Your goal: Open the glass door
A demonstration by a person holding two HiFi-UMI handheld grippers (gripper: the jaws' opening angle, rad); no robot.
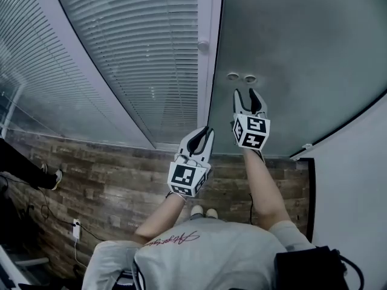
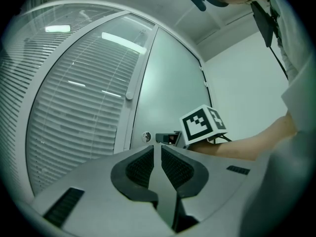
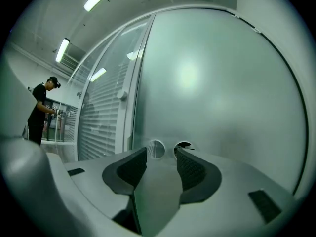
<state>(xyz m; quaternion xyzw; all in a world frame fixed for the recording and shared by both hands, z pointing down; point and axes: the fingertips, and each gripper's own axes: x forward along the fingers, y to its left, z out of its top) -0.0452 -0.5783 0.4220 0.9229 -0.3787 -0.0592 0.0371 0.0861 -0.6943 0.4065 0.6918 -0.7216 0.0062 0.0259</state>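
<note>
The frosted glass door (image 1: pixel 302 47) stands before me, with two small round fittings (image 1: pixel 241 77) side by side near its left edge. My right gripper (image 1: pixel 247 95) points level at them, open, its tips just short of the glass with nothing between them. In the right gripper view the right gripper (image 3: pixel 165 154) frames both round fittings (image 3: pixel 157 148). My left gripper (image 1: pixel 204 132) hangs back by the door frame, shut and empty. In the left gripper view the left gripper (image 2: pixel 154 149) shows its pads nearly touching, with the right gripper's marker cube (image 2: pixel 203 123) ahead at the door (image 2: pixel 168 93).
A glass panel with slatted blinds (image 1: pixel 139 47) adjoins the door on the left, with a round knob (image 1: pixel 203 45) on the white frame. A white wall (image 1: pixel 357 180) closes the right side. Wood-plank floor (image 1: pixel 109 180) lies below. A person (image 3: pixel 42 110) stands far off behind the glazing.
</note>
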